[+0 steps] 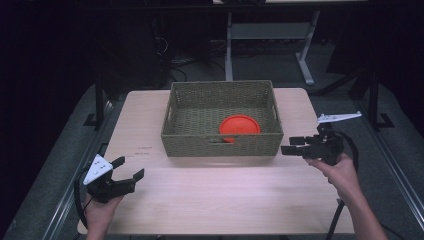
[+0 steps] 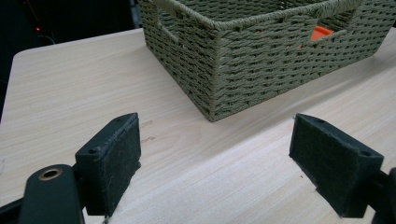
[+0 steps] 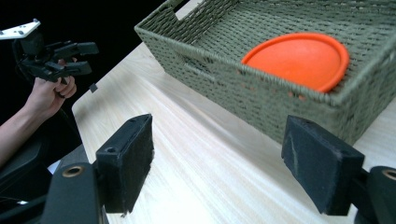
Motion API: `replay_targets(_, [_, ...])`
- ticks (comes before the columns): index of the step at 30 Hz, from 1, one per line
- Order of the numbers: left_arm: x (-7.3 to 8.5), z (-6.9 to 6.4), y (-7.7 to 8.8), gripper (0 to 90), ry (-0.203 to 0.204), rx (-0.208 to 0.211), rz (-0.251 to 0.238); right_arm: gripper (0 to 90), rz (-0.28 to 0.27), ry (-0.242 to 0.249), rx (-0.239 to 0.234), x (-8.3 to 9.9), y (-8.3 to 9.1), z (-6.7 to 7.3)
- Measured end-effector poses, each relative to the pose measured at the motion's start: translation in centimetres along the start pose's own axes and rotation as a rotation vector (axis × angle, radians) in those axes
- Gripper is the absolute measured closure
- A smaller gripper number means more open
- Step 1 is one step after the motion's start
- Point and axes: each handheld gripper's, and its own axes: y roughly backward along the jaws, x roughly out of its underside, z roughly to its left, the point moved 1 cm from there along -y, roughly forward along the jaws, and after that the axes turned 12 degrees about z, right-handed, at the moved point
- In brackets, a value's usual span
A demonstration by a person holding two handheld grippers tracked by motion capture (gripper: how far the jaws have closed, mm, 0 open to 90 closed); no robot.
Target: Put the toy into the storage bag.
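orange plate (image 1: pixel 240 125) in woven basket (image 1: pixel 222 145), well beyond both grippers' empty, spread jaws

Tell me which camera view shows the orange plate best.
The right gripper view: the orange plate lies close and almost whole inside the woven basket. The high view shows it small, partly behind the near wall; the left gripper view catches a sliver.

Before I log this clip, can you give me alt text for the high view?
A green woven basket sits toward the far side of a light wooden table, with an orange plate lying inside it near the front wall. A person's hands come in from the bottom, the left gripper and right gripper each held near the table with jaws open and nothing between them.
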Motion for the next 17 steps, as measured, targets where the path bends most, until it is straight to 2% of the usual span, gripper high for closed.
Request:
replay_targets(9, [0.0, -0.1, 0.0, 15.6, -0.006, 0.005, -0.001, 24.3, 0.029, -0.022, -0.006, 3.3, -0.7, -0.6])
replay_targets(14, [0.0, -0.2, 0.0, 15.4, -0.009, 0.004, -0.003, 22.5, 0.017, -0.036, 0.012, 5.1, -1.1, -0.5])
replay_targets(17, [-0.1, -0.2, 0.0, 15.5, -0.004, 0.003, -0.006, 22.4, -0.003, -0.018, 0.025, 6.4, -1.5, 0.0])
